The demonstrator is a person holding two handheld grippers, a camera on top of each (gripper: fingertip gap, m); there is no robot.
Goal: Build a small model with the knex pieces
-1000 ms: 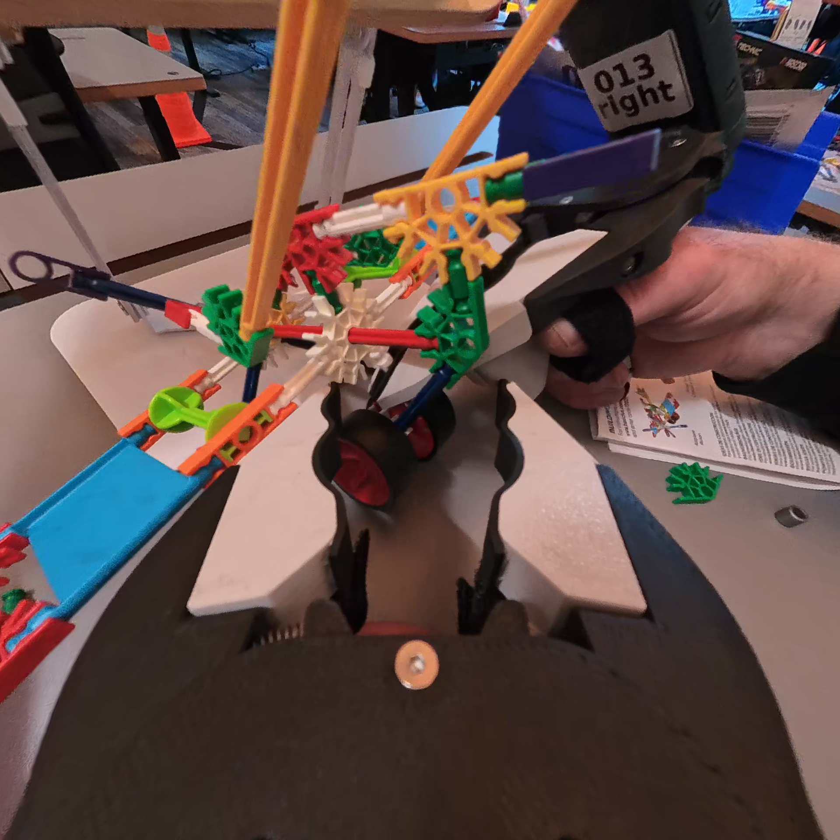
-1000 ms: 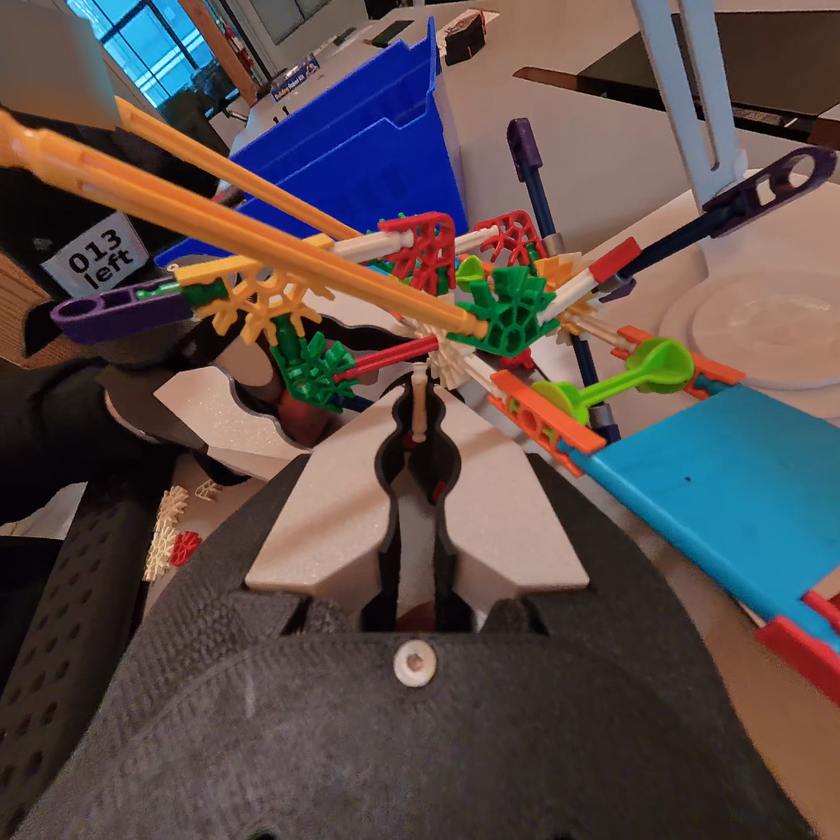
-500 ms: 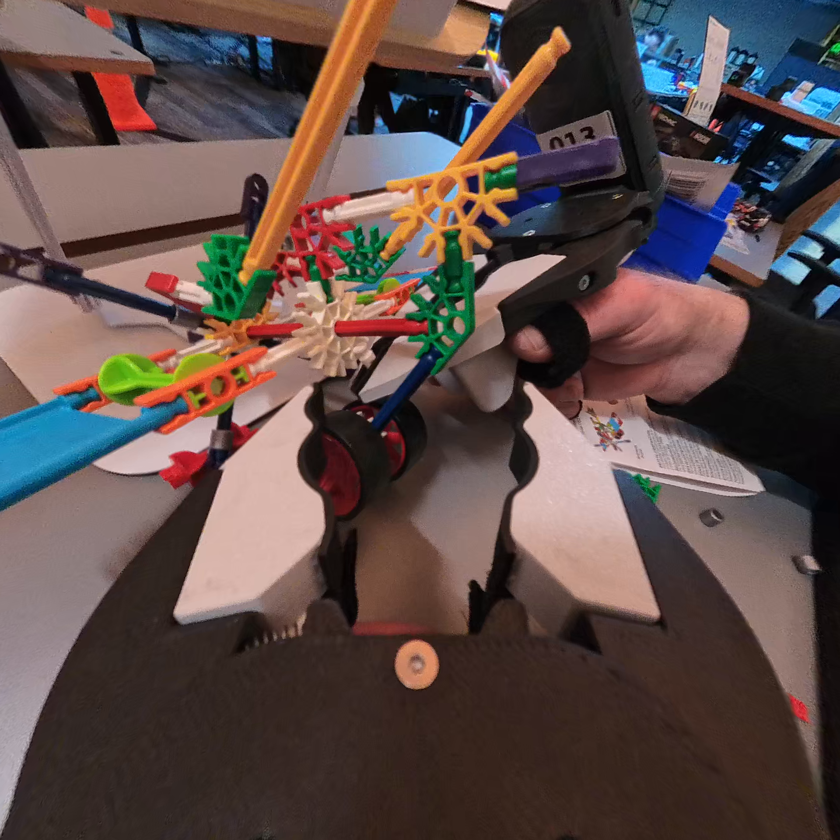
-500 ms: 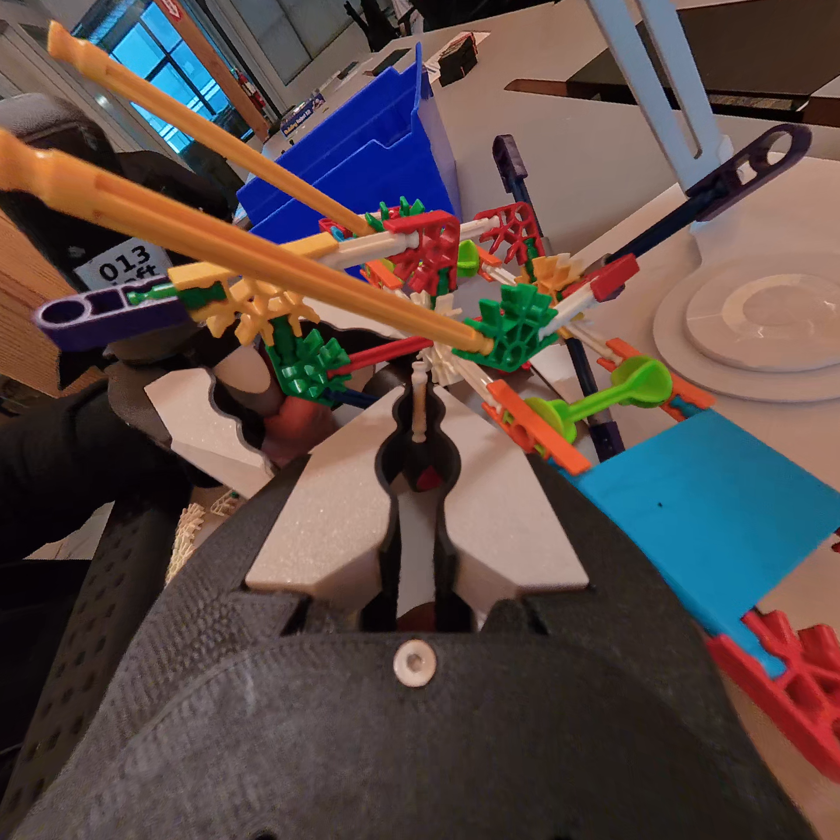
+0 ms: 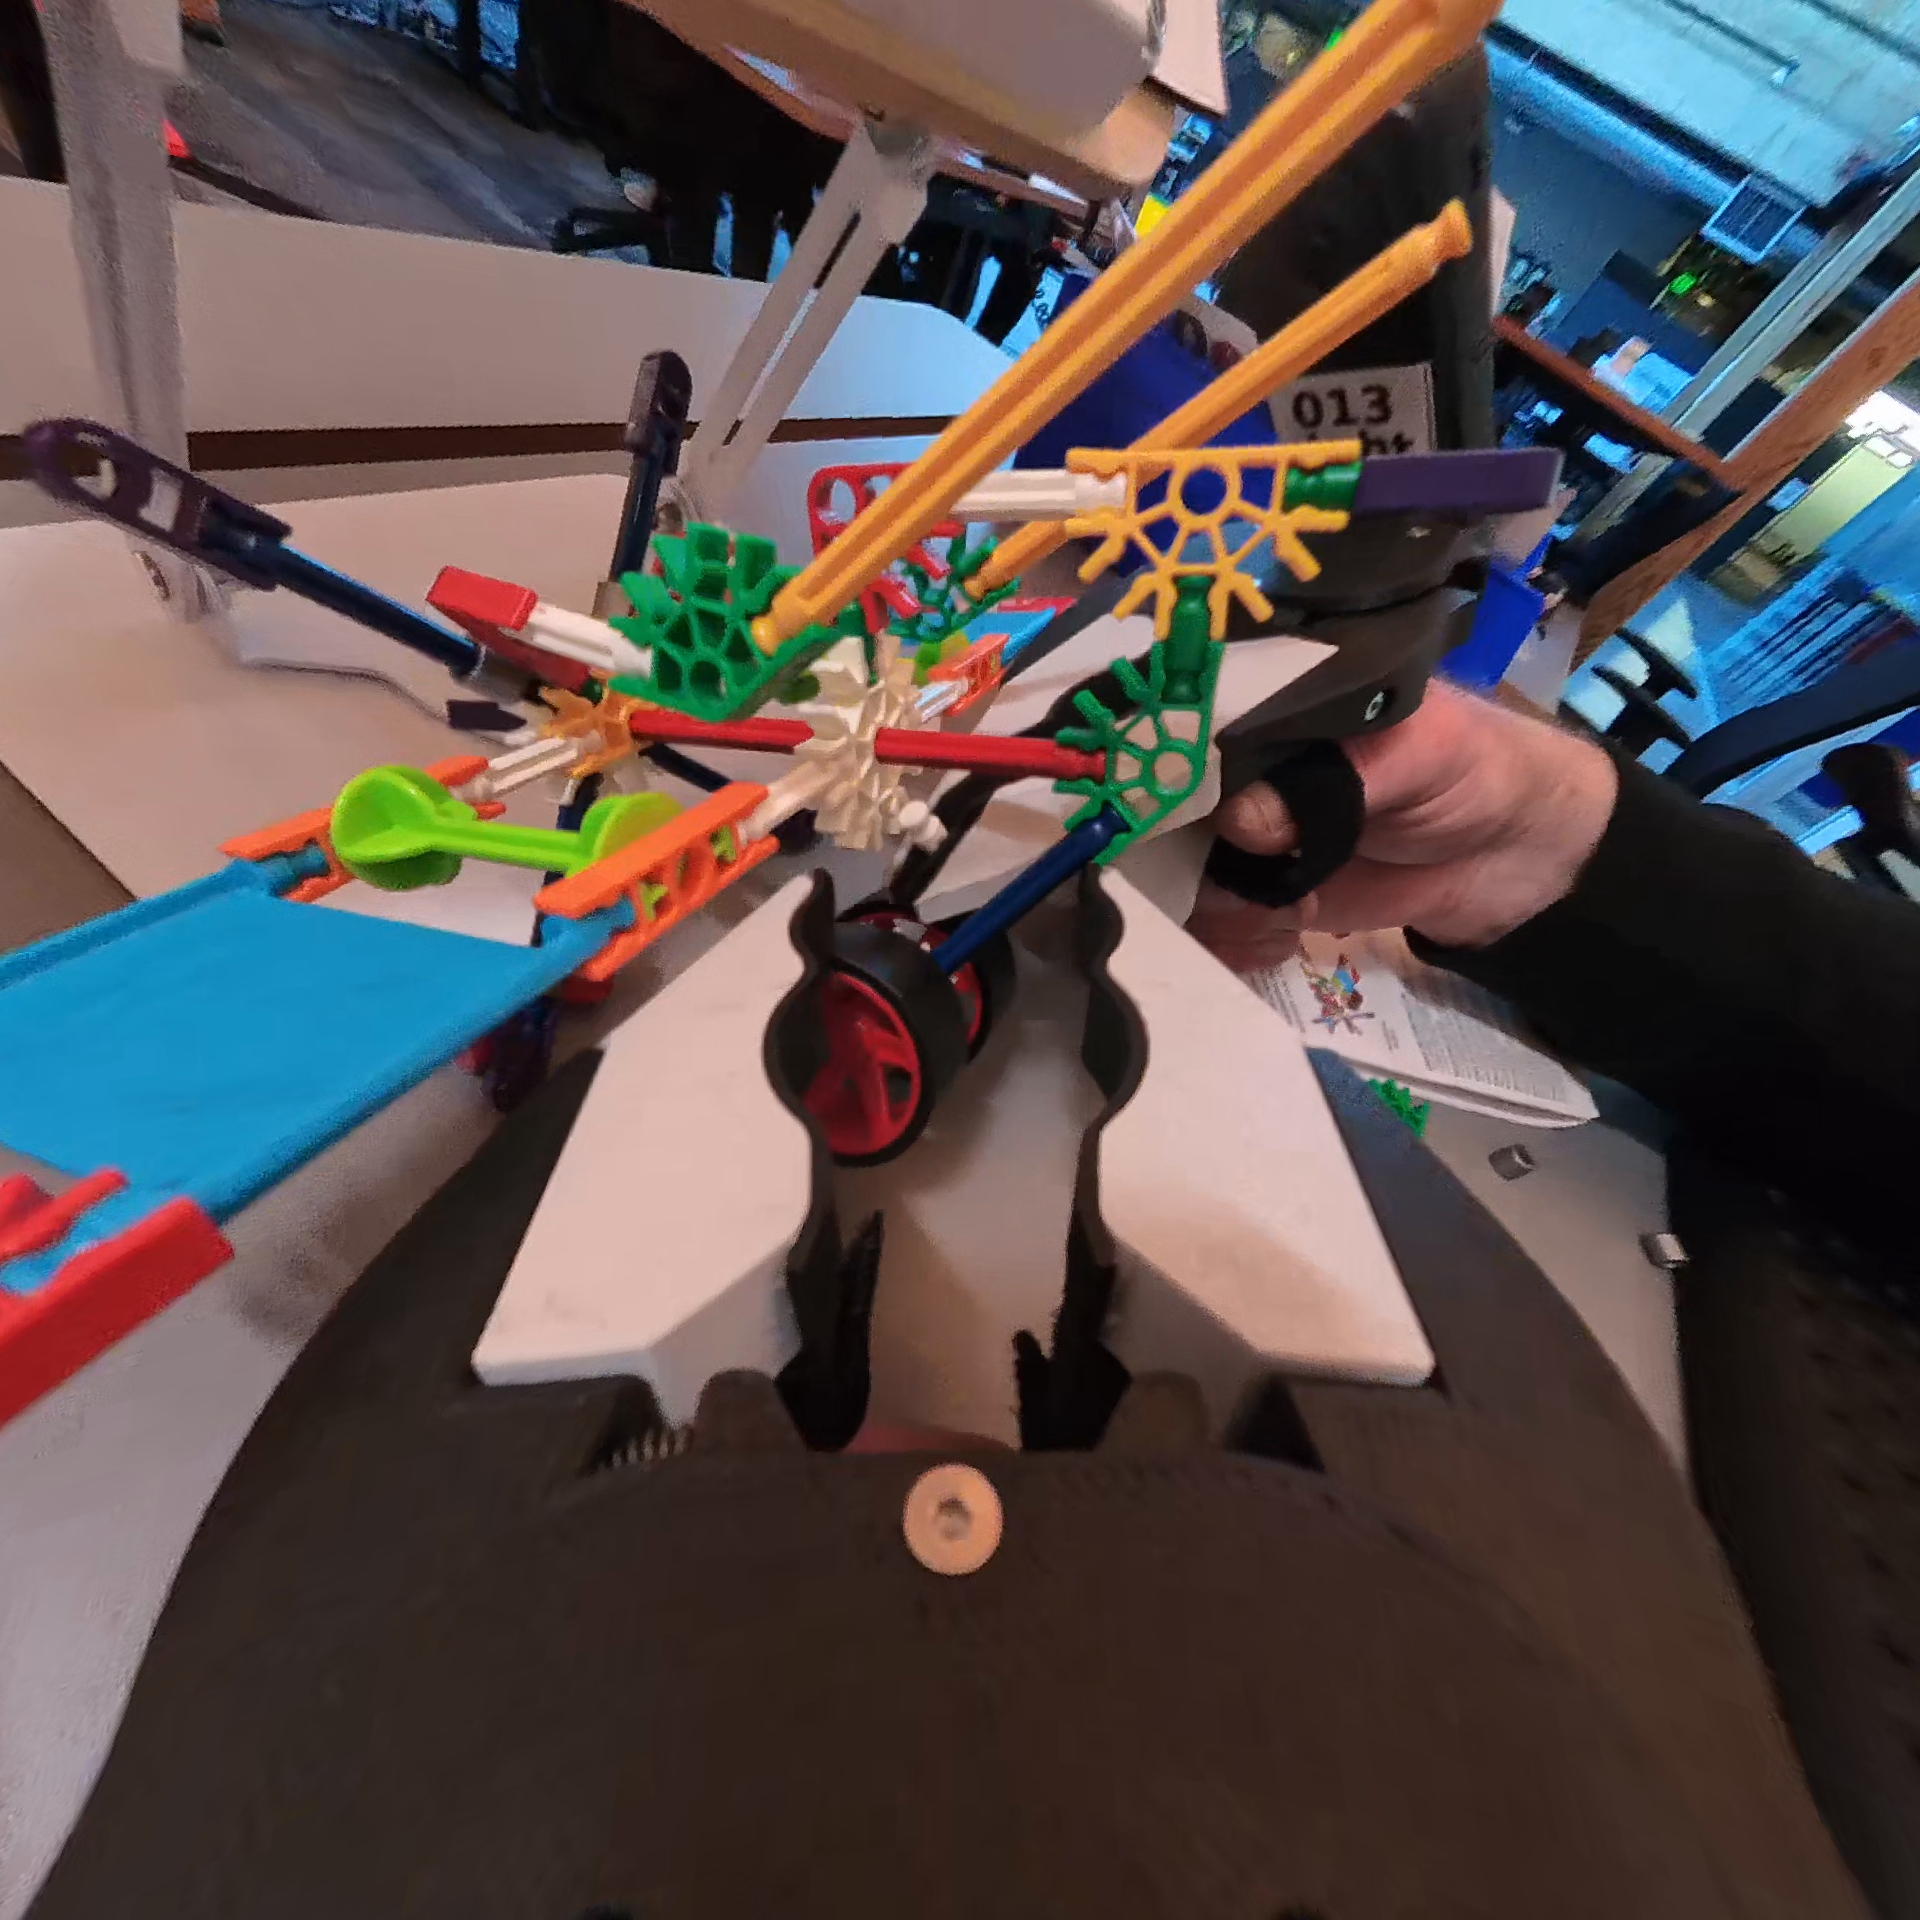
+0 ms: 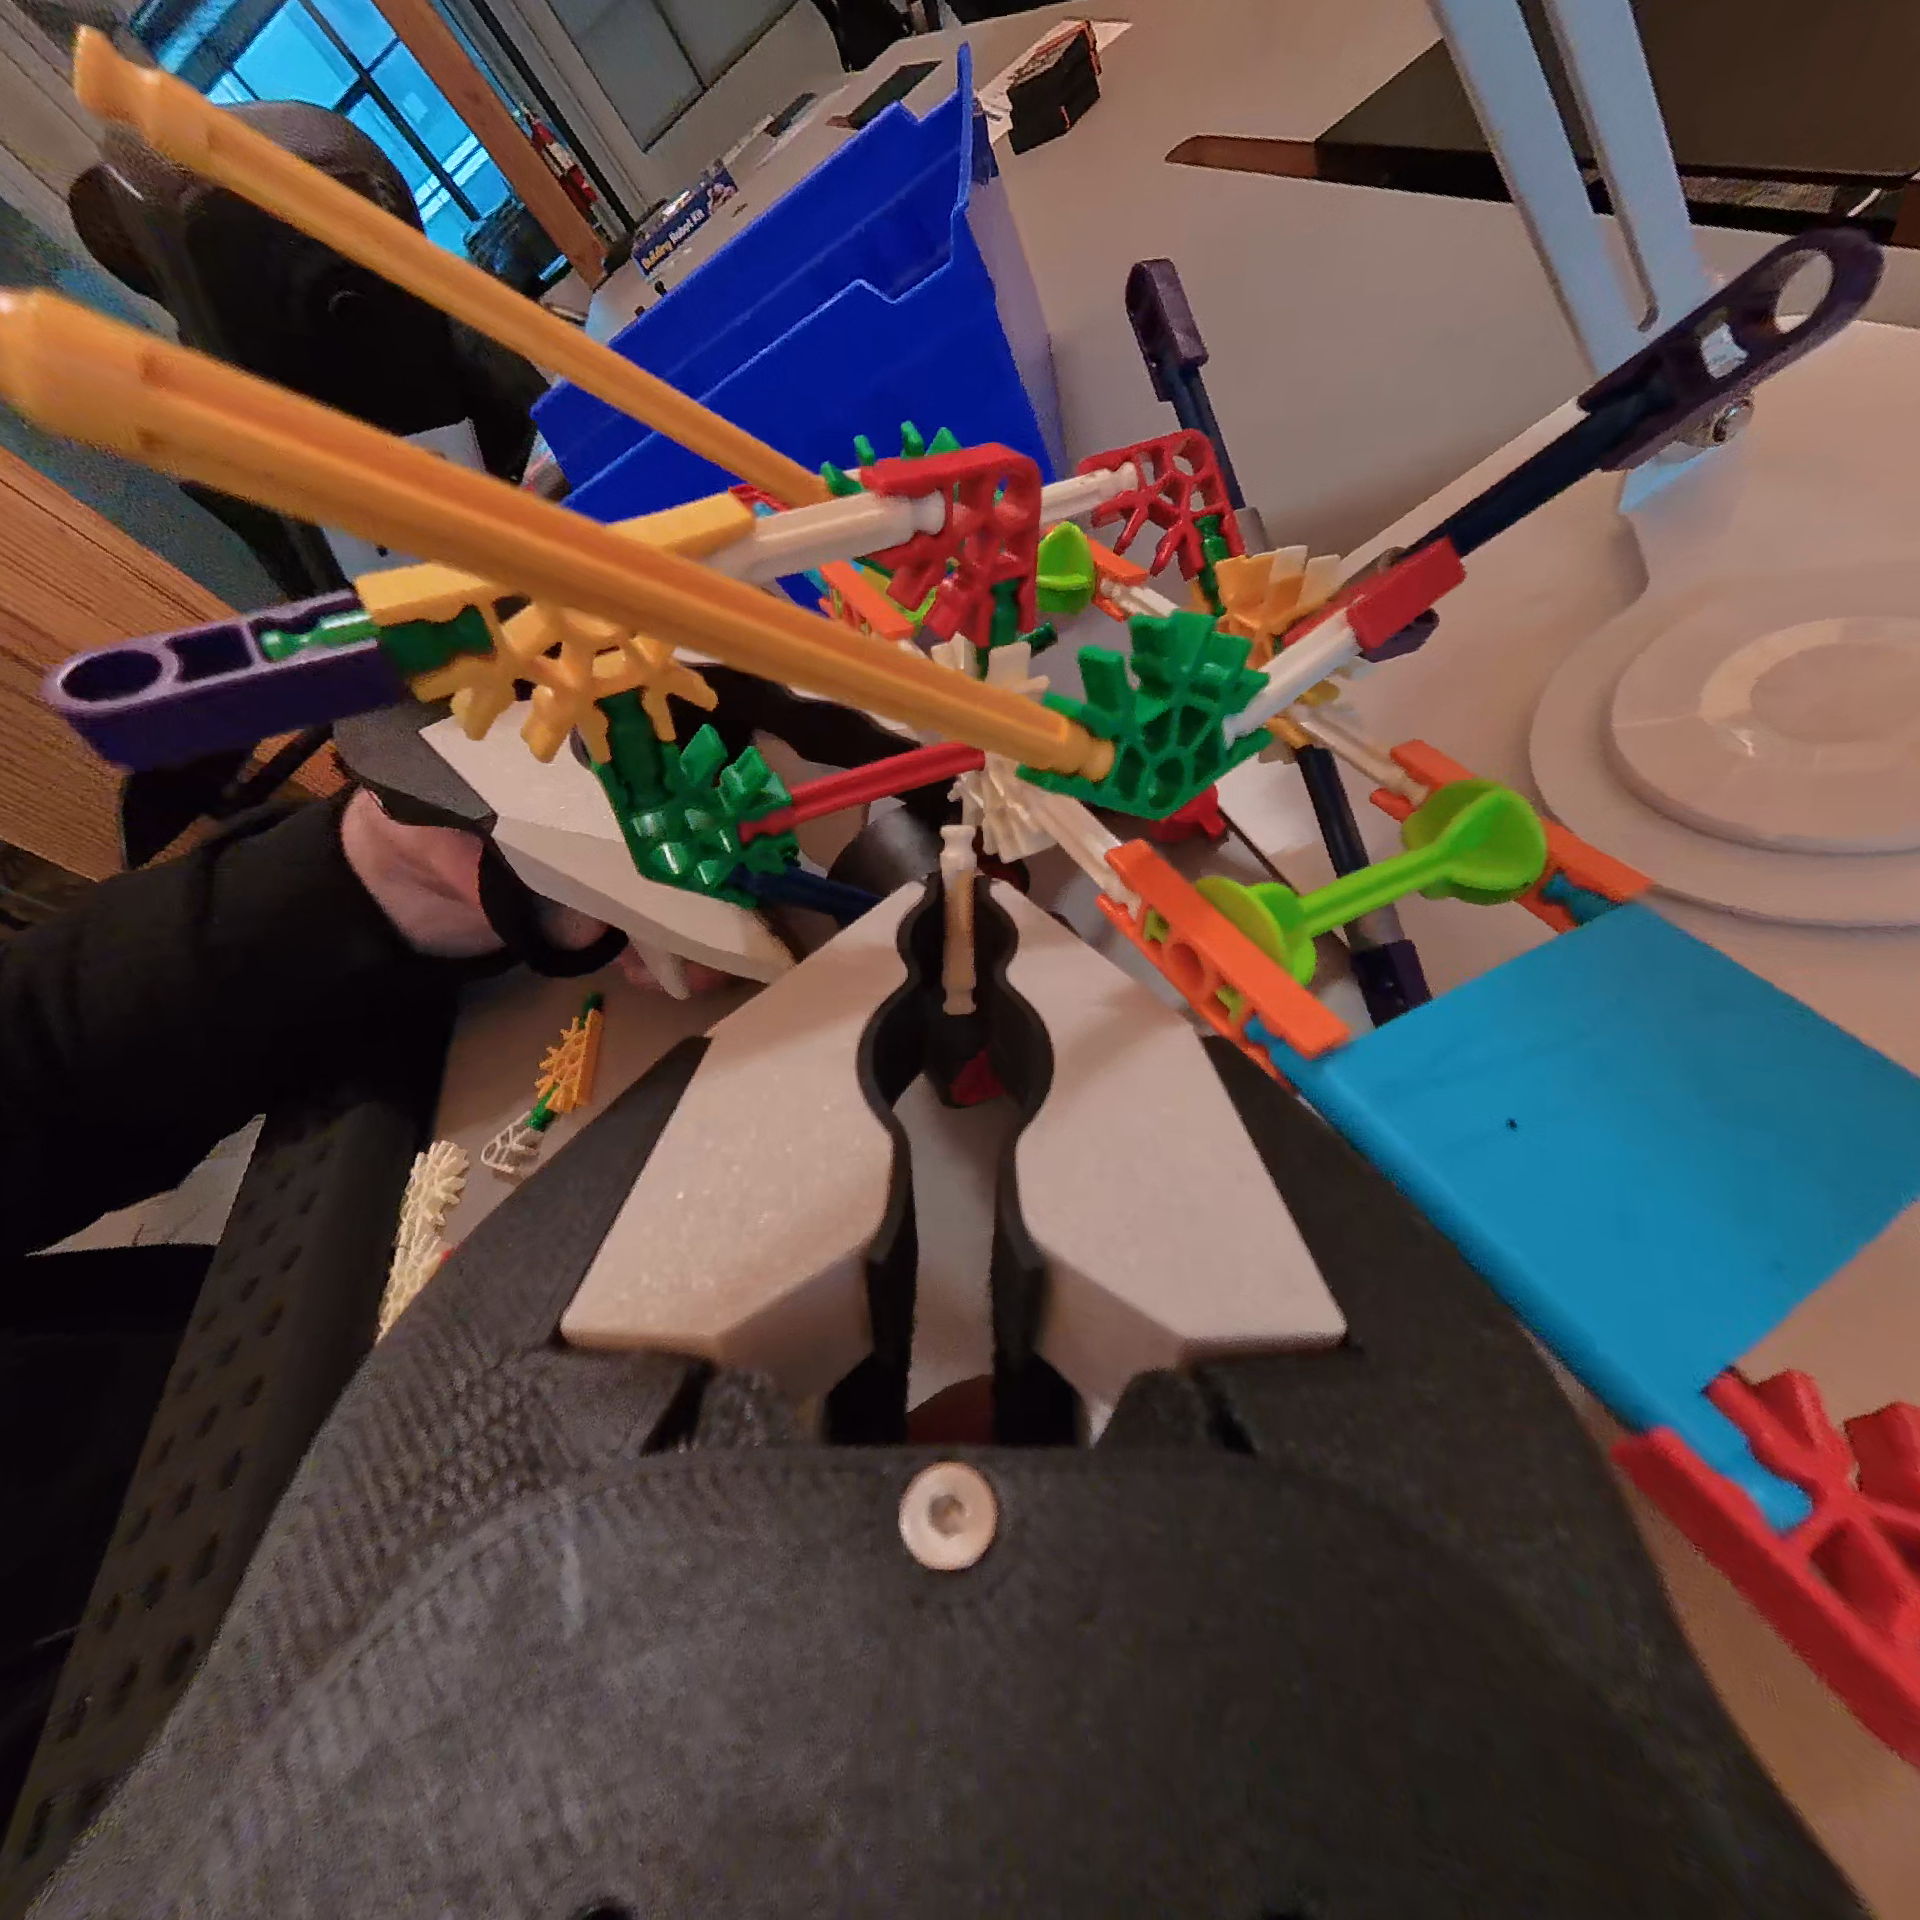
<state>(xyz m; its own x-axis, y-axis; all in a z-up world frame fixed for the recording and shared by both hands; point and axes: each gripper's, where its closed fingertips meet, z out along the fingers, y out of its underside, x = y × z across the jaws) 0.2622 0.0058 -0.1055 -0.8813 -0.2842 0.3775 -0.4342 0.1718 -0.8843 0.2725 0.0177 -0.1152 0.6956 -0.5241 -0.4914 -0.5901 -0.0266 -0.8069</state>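
The left gripper (image 5: pixel 956 894) has its fingers spread, and the black rubber wheel with a red hub (image 5: pixel 862 1049) sits between them, against one finger and clear of the other. The right gripper (image 6: pixel 961 904) has its fingers clenched on a thin white plastic rod (image 6: pixel 964 966). That rod runs straight ahead into the multicoloured rod-and-connector toy model (image 6: pixel 1153 717), just beyond both sets of fingertips.

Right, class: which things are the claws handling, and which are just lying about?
Handled: construction-toy model; right claw shut on its white rod; left claw open around its black wheel.
Lying about: blue bin, printed leaflet, loose yellow piece.
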